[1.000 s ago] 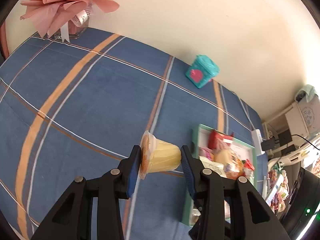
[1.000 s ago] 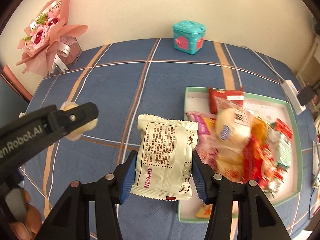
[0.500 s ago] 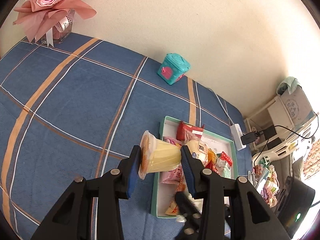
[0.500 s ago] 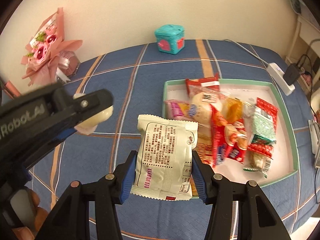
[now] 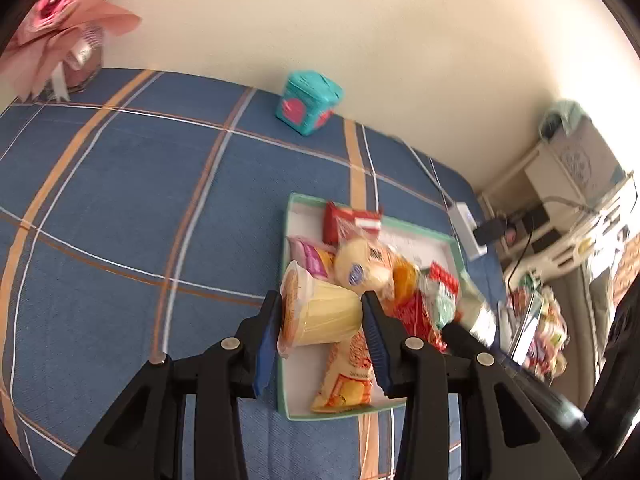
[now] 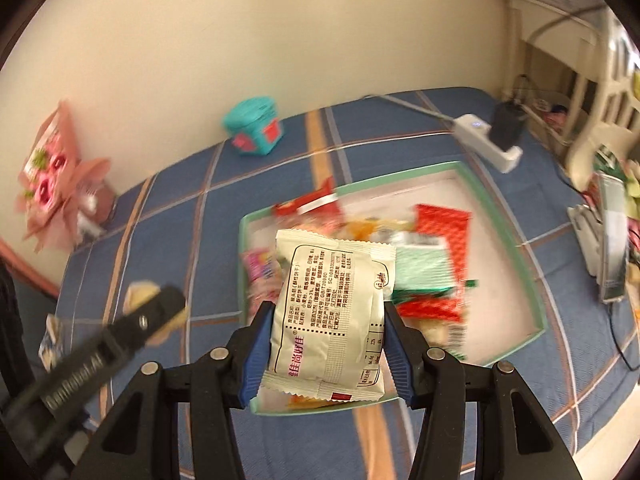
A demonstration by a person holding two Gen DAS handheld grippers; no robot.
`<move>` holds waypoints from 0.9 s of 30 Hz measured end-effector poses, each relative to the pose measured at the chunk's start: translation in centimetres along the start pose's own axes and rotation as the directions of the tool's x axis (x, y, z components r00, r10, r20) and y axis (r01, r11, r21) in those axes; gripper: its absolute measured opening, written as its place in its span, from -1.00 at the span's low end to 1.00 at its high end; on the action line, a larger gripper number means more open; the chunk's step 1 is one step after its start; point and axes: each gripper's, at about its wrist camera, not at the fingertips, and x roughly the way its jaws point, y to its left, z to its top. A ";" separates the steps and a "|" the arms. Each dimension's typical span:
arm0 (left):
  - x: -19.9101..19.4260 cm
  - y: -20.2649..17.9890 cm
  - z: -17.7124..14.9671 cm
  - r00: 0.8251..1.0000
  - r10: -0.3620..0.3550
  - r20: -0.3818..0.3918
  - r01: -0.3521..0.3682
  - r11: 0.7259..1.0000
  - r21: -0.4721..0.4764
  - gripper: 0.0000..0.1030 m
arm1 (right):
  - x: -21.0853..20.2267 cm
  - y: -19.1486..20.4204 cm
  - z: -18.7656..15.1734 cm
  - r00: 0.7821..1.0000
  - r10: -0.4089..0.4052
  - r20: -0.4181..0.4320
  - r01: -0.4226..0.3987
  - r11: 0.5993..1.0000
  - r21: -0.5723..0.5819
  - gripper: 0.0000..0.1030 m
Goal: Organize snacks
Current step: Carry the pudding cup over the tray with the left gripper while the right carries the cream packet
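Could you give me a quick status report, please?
Left gripper shut on pudding cup. Right gripper shut on cream packet. Both over the crowded tray. Nothing blocking.

Your left gripper (image 5: pixel 320 322) is gripping a yellow pudding cup (image 5: pixel 318 312) sideways between its blue-padded fingers (image 5: pixel 266 334), the foil lid facing left. It is hanging over the near left corner of the green-rimmed tray (image 5: pixel 288 216), which is sitting on the blue plaid counter (image 5: pixel 120 208) toward its right edge. Inside the tray, snack packets are piling together: a red packet (image 5: pixel 350 222) at the far side, a round bun (image 5: pixel 362 266) in the middle, an orange packet (image 5: pixel 348 376) nearest you. A teal box (image 5: pixel 308 104) is standing by the far edge, and a pink bouquet (image 5: pixel 60 32) is occupying the far left corner.
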 end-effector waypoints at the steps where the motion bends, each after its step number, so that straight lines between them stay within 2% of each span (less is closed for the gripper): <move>1: 0.2 -0.3 -0.2 1.000 -0.001 -0.007 0.001 1.000 0.009 -0.19 | -0.1 -0.7 0.2 1.000 -0.004 0.003 0.004 1.000 0.020 0.07; 5: 1.0 -1.6 -0.8 0.999 0.003 -0.036 -0.001 0.999 0.052 -0.19 | 0.2 -3.5 0.5 0.998 -0.062 0.001 0.062 0.995 0.081 0.07; 9: 1.8 -2.4 -1.4 0.998 0.012 -0.063 -0.007 0.997 0.079 -0.19 | 0.5 -5.7 0.6 0.997 -0.072 -0.013 0.073 0.987 0.140 0.07; 13: 3.1 -2.9 -2.1 0.994 0.015 -0.106 -0.004 0.995 0.101 -0.19 | 1.2 -7.4 0.5 0.991 -0.128 -0.039 0.132 0.977 0.166 0.07; 20: 5.2 -3.0 -3.0 0.985 0.042 -0.170 -0.022 0.993 0.119 -0.19 | 4.6 -7.8 -0.5 0.982 -0.117 -0.150 0.142 0.976 0.163 0.07; 27: 6.4 -3.3 -3.6 0.979 0.056 -0.198 -0.029 0.990 0.135 -0.19 | 5.6 -7.9 -0.9 0.982 -0.105 -0.160 0.132 0.976 0.170 0.07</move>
